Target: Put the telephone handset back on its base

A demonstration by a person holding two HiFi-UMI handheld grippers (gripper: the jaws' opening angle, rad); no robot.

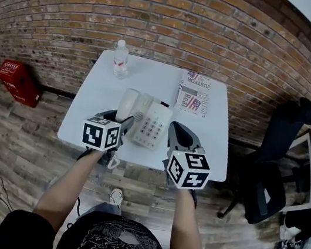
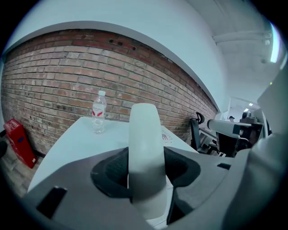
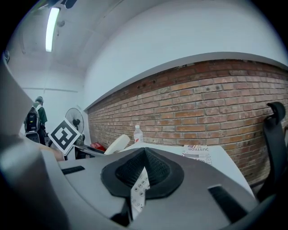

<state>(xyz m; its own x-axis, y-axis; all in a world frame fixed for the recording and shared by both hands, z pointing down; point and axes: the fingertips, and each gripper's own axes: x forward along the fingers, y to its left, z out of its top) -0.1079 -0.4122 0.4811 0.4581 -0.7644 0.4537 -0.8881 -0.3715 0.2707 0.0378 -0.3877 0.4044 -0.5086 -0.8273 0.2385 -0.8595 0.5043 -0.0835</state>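
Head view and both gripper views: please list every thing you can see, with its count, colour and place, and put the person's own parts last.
table: 1, white, against the wall
wall: 1, red brick, behind the table
bottle: 1, clear with red label, upright at the table's far left
newspaper: 1, printed, far right of the table
base: 1, white with keypad, near edge of the table
handset: 1, white, at the base's left side
crate: 1, red, floor left of the table
chair: 1, black, floor right of the table
left gripper: 1, grey, fingers shut on the handset
right gripper: 1, grey, fingers shut, empty, by the base
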